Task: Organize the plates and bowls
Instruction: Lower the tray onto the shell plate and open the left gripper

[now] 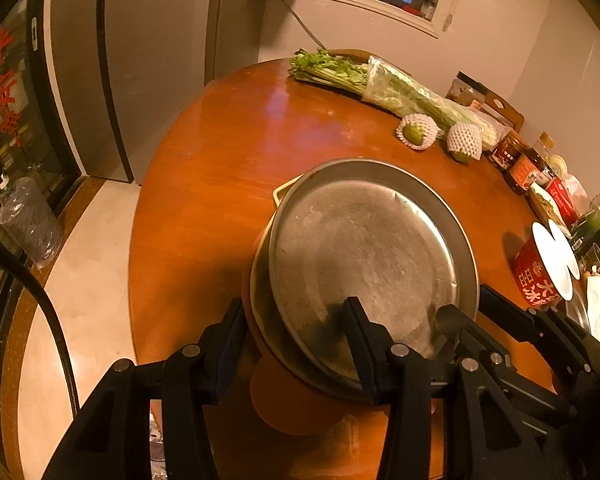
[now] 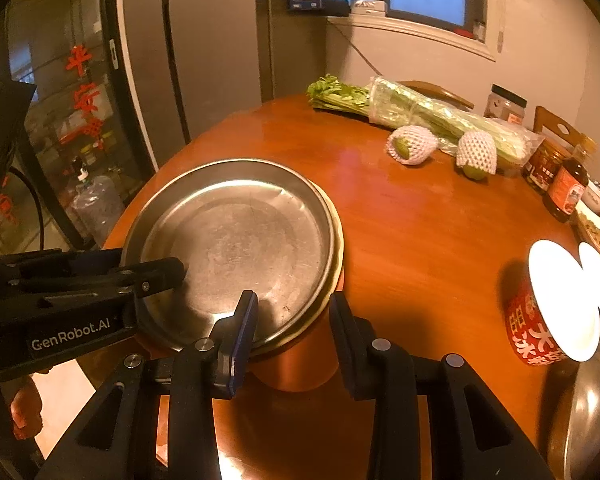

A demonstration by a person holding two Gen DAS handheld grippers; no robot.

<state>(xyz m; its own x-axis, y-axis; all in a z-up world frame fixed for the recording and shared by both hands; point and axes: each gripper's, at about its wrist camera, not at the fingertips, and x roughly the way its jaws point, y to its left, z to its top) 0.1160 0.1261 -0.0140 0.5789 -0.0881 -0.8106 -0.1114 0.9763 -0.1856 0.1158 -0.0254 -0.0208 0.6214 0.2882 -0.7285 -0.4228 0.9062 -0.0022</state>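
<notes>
Right wrist view: the steel plate (image 2: 236,248) lies on top of a stack, just ahead and to the left of the right hand-held gripper (image 2: 292,320), near the worktop (image 2: 420,220) edge.
Stack: under the steel plate a cream plate (image 2: 337,256) shows as a thin rim, and below that an orange bowl (image 2: 300,360); the plate's top looks bare, and I cannot tell what the bowl holds.
Right hand-held gripper: open, its left finger over the near rim of the steel plate, its right finger outside the stack; nothing is held.
Left hand-held gripper (image 1: 296,332): open too; in its own view one finger lies over the plate's near part and the other hangs outside the rim, so the rim sits between them.
Step in hand: probably settling or taking the steel plate at its near edge.
Doing it well: bring the fingers level with the thin rim, close on the rim alone, not the cream plate below, and lift flat so the stack does not slide on the bowl.
Risk: the stack overhangs the narrower bowl and could tip if pressed on one side.
Further right of the right hand-held gripper: a red tub (image 2: 532,328) with two white plates (image 2: 560,300) on it, and a steel bowl (image 2: 592,412) at the frame edge, contents not visible.
Beyond: celery (image 2: 420,112), two net-wrapped fruits (image 2: 412,145), and sauce jars (image 2: 548,164) at the far side.
</notes>
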